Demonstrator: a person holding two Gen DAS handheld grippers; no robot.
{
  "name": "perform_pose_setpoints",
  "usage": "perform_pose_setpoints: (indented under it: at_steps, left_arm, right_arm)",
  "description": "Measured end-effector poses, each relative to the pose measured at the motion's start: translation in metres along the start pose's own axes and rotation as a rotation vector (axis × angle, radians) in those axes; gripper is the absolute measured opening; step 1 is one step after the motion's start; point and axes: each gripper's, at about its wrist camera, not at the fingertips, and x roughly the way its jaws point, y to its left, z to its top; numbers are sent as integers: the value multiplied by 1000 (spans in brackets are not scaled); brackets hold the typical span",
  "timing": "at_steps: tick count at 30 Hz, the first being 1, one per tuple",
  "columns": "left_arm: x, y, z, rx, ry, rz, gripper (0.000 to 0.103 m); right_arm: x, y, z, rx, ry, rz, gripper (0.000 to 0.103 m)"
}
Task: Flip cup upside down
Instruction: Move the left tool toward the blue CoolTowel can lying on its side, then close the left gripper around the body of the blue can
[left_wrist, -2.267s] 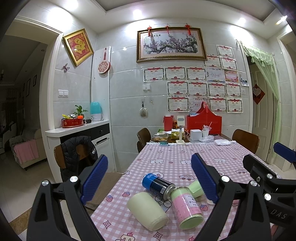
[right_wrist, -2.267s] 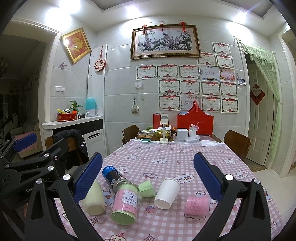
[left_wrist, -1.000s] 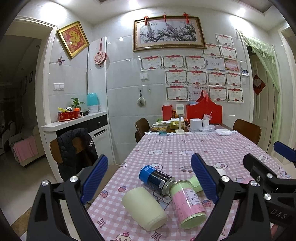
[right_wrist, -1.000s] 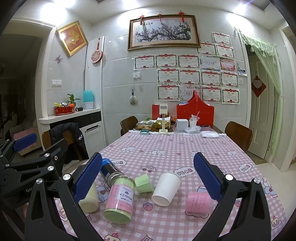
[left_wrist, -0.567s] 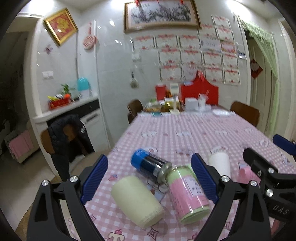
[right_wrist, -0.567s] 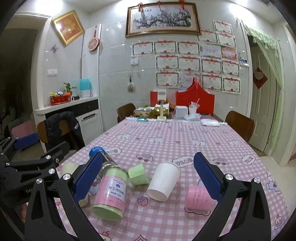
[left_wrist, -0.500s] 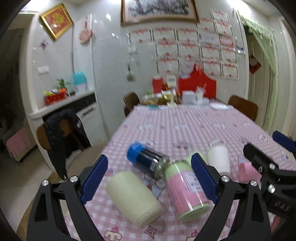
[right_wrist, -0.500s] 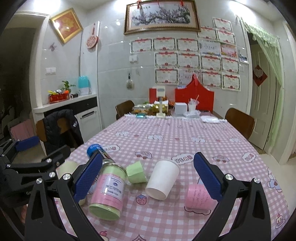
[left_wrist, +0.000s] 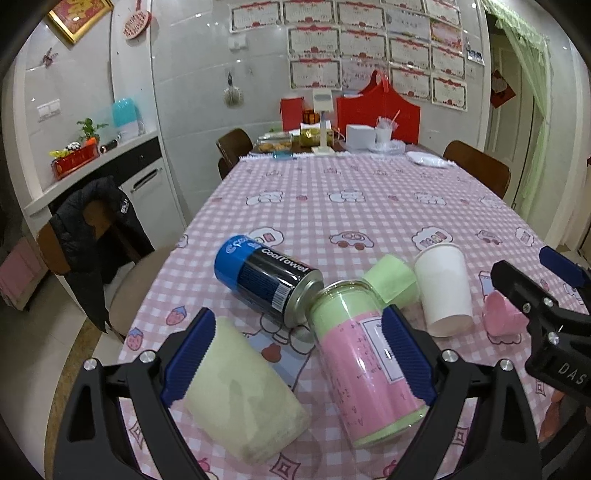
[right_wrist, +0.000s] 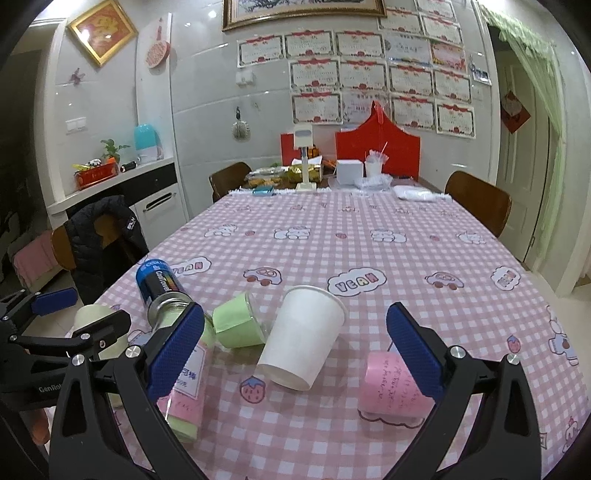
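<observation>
**Both grippers spread wide over a scatter of toppled cups and cans**

The white paper cup (right_wrist: 303, 338) lay on its side on the pink checked tablecloth (right_wrist: 369, 251), its open mouth turned toward the camera and its base pointing away. It sat between the two blue pads of the right gripper (right_wrist: 295, 350), touched by neither; the jaws stood wide apart and held nothing. Just left of the cup lay a small green cup (right_wrist: 236, 325), also tipped over, and to the cup's right a pink cup (right_wrist: 391, 391) lay on its side, partly behind the right pad.

The left gripper (left_wrist: 295, 362) likewise had its jaws fully spread with nothing between them in contact. In its view a pale cream cup (left_wrist: 243, 395) lay on its side beside the left pad, and a pink-and-green jar (left_wrist: 362, 365) lay next to the right pad. A blue-and-black can (left_wrist: 266, 277) marked "CoolTowel" rested with its metal end against the jar's top. The white paper cup (left_wrist: 443, 288) showed farther right, beyond the jar, with the green cup (left_wrist: 391, 277) between them.
</observation>
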Motion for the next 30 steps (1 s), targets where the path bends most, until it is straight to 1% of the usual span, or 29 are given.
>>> perform_pose_setpoints:
  at_steps: [3, 6, 10, 12, 16, 20, 23, 24, 26, 30]
  left_arm:
    - [8, 4, 4, -18, 23, -4, 90]
    - [16, 12, 8, -41, 45, 16, 90]
    - [31, 24, 19, -89, 90, -9, 90]
    - [43, 28, 27, -96, 126, 5, 90]
    - [66, 40, 43, -116, 179, 38, 90]
    - [92, 52, 59, -146, 233, 42, 90]
    - [111, 55, 64, -158, 266, 60, 90]
    - [120, 56, 66, -154, 291, 61, 90]
    - [129, 57, 67, -147, 310, 71, 90]
    - [147, 58, 70, -155, 364, 65, 90]
  right_arm:
    - [9, -2, 1, 1, 13, 6, 95]
    - [18, -1, 4, 4, 28, 11, 95]
    - [37, 7, 14, -29, 49, 20, 95]
    - [47, 16, 22, -51, 58, 40, 95]
    - [65, 31, 34, -93, 68, 51, 95]
    - [90, 43, 47, -104, 116, 91, 95]
    - [105, 50, 51, -121, 143, 100, 95]
    - [108, 52, 51, -123, 151, 102, 95]
    - [116, 53, 51, -120, 167, 112, 95]
    - [129, 52, 49, -114, 189, 111, 95]
